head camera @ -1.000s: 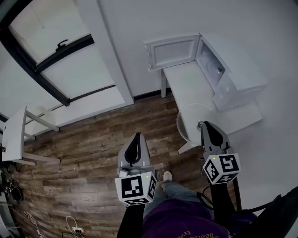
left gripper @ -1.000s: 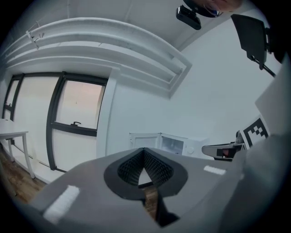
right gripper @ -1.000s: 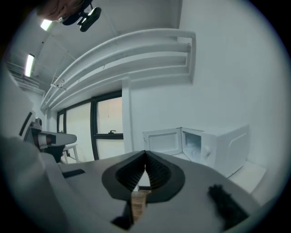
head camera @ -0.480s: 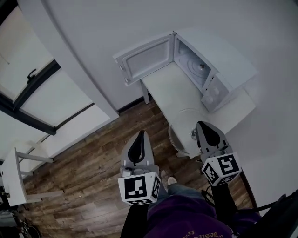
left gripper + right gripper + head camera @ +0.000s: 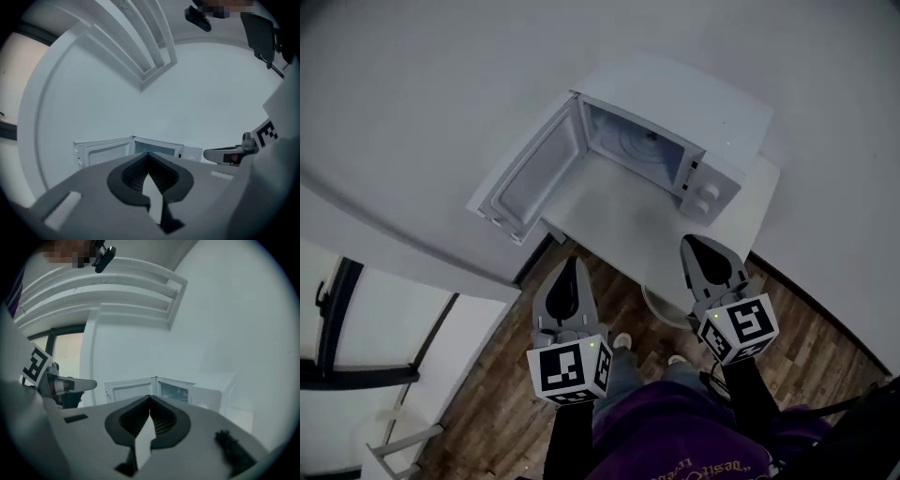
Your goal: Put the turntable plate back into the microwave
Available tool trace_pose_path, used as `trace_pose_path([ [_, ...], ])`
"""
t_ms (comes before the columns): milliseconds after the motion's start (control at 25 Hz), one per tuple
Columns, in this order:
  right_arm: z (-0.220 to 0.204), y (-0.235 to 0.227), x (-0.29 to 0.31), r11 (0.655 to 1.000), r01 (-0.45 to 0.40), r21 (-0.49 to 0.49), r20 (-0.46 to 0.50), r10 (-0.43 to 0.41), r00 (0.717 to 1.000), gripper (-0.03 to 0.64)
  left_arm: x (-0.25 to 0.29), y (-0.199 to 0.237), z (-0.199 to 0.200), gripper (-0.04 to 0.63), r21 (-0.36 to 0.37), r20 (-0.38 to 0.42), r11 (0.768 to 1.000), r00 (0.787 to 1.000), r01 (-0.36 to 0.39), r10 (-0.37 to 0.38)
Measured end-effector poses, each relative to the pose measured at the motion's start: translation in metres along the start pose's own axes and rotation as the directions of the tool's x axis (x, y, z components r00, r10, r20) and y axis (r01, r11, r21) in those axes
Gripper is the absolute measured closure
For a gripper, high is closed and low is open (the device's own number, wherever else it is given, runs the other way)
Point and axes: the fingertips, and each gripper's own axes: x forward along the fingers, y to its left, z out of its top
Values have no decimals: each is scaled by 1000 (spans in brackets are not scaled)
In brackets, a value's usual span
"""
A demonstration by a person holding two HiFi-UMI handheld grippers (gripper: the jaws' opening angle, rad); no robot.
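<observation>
Against the white wall stands the bench (image 5: 623, 220), carrying the microwave (image 5: 717, 117) at its far end; the microwave door (image 5: 530, 178) hangs wide open to the left, and the cavity (image 5: 633, 150) shows no plate inside.

The turntable plate (image 5: 660, 302) lies at the bench's near edge and appears to overhang it above the wooden floor (image 5: 487, 403); the right hand-held gripper (image 5: 695, 247) covers part of it in the head view, and contact cannot be confirmed.

The right hand-held gripper has its jaws pressed together with nothing between them, as its own view confirms (image 5: 150, 400); the left hand-held gripper (image 5: 569, 266) is likewise closed and empty (image 5: 149, 157), held just beside the bench and pointing toward the open door.

Findings on risk:
- Closed jaws cannot take the plate's rim, and a nudge from either tip could slide the overhanging plate off the edge; a fall to the floor would likely break it.
- A one-sided pinch on a smooth, thin rim may let the plate tilt and slip.
- The open door stands in the left-side approach and could be struck.
- The plate may rest crooked in the cavity if set down off centre.
</observation>
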Motion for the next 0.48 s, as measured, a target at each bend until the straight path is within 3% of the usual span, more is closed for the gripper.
trace_pose_path([
  [120,-6,-8,-5,996,90,2,-20,-90,996,606,26,-13,-7,591,0,-32,992,991,130,-130],
  [280,-13,-27,-26,976,218,9,-28,-218,976,606,52,-44,-11,591,14,-60,958,957,285,-284],
  [360,-15,-39,-41,959,283,27,-21,-283,959,606,61,-65,-13,591,25,-68,931,929,365,-363],
  [480,-21,-49,-67,933,353,63,-16,-353,936,606,68,-101,-21,591,30,-97,870,868,491,-487],
])
